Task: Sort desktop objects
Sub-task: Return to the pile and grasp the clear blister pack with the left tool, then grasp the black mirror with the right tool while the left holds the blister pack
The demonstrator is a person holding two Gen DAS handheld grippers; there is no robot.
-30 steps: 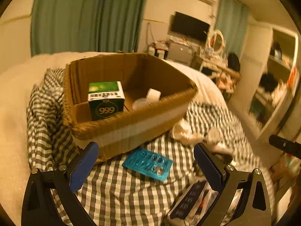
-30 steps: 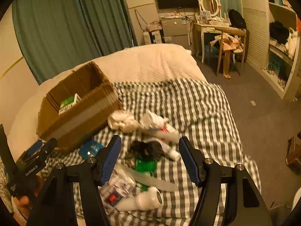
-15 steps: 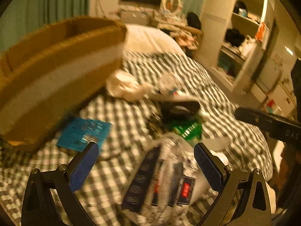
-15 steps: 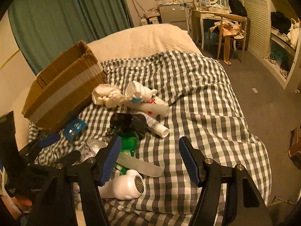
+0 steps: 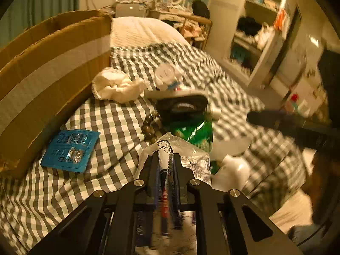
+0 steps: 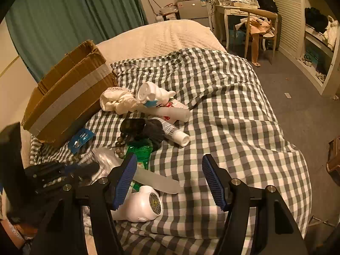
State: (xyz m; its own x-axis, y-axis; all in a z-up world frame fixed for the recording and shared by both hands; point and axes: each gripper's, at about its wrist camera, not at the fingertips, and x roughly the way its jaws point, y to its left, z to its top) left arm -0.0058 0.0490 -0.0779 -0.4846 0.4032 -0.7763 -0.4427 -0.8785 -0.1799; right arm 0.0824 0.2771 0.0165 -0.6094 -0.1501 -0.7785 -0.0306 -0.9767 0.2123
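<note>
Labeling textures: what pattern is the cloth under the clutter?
Grey-and-white checked cloth, clearest in the right wrist view.

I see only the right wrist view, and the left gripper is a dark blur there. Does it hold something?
Observer: Yes. The left gripper is shut on a clear plastic packet with printed contents.
Operator: And the blue blister pack, does it lie flat?
Observer: In the left wrist view the blue blister pack lies flat on the checked cloth, foil side up, beside the cardboard box.
</note>
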